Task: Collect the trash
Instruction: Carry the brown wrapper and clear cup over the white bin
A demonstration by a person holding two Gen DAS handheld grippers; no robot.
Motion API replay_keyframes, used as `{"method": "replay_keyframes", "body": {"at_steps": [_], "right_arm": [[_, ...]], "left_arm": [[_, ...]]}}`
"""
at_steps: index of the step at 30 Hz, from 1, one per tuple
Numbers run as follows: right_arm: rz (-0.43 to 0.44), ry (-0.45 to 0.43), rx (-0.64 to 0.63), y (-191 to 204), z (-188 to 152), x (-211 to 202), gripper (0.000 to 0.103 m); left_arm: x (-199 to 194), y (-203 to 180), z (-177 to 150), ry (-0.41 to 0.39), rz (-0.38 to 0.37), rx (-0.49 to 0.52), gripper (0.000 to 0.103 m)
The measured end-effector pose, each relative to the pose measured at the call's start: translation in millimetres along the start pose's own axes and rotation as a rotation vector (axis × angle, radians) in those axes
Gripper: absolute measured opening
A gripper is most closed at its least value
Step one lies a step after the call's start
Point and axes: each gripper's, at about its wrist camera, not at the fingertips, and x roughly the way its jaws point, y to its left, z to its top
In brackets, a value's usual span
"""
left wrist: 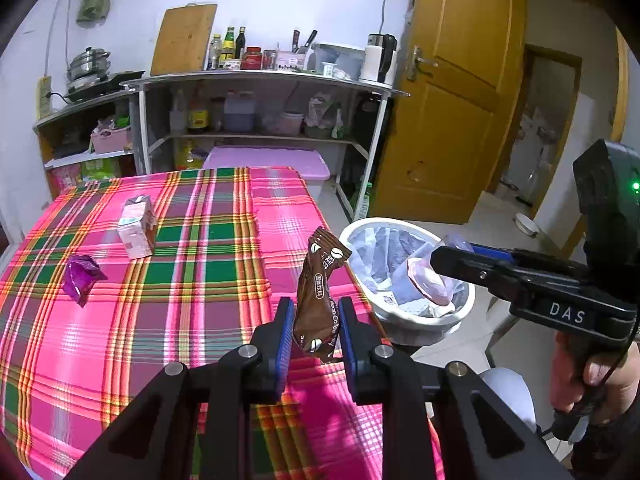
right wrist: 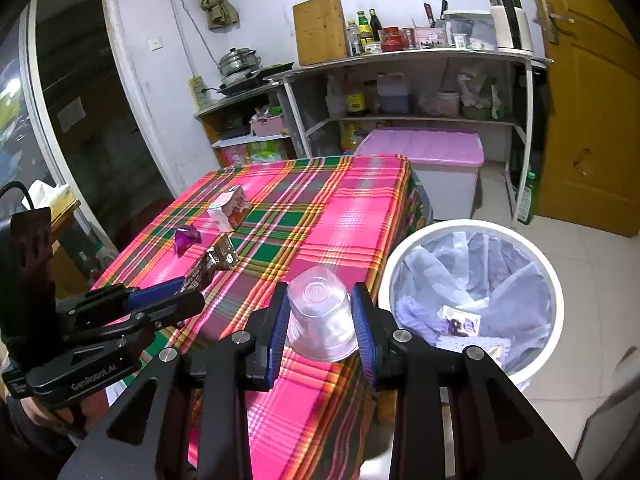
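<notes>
Trash bin (right wrist: 472, 300) first, biggest task thing around: white, round, lined with a bluish bag, sitting on the tile floor just right of the right gripper (right wrist: 322, 320) and hard up against the table corner. Got a small printed packet (right wrist: 460, 322) lying at the bottom already.

Table (left wrist: 120, 340) next, dressed in a loud pink-green plaid cloth, stretching out ahead of both grippers.

Clear plastic cup (right wrist: 322, 316), flipped bottom-up, clamped between the blue pads (right wrist: 280, 332) of the right gripper, hanging over the table's right edge, just left of the bin rim. Seen from the left wrist, same cup (left wrist: 430, 280) hovering above the bin opening (left wrist: 404, 272), right gripper (left wrist: 444, 260) reaching in from the right side.

Pink carton (left wrist: 138, 228) standing upright on the cloth, well ahead and left of the left gripper (left wrist: 314, 328).

Brown coffee sachet (left wrist: 320, 300), pinched upright in the left gripper, lower half squeezed between the pads, top end sticking up and forward, held above the table near its right edge. From the right wrist, same sachet (right wrist: 212, 264) poking out of the left gripper (right wrist: 188, 292), off to the left.

Purple crumpled wrapper (left wrist: 82, 276) smallest of the lot, lying on the cloth near the carton, far left of the left gripper.
</notes>
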Motion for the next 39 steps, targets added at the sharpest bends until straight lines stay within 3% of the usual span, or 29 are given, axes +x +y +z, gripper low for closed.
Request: {"method": "replay_keyframes", "body": {"at_steps": [27,39], "right_arm": [[-0.105,-0.038,0.139,-80.3,-6.2,-21.6,0.032],[-0.142,-0.019,0.204,-117.4,-12.0,-12.3,0.032]], "left_arm": [[61.6,-56.1,15.9,0.062,-0.090,0.100,0.023],[100.0,-75.6,19.4,0.108,-0.120,0.124,0.023]]}}
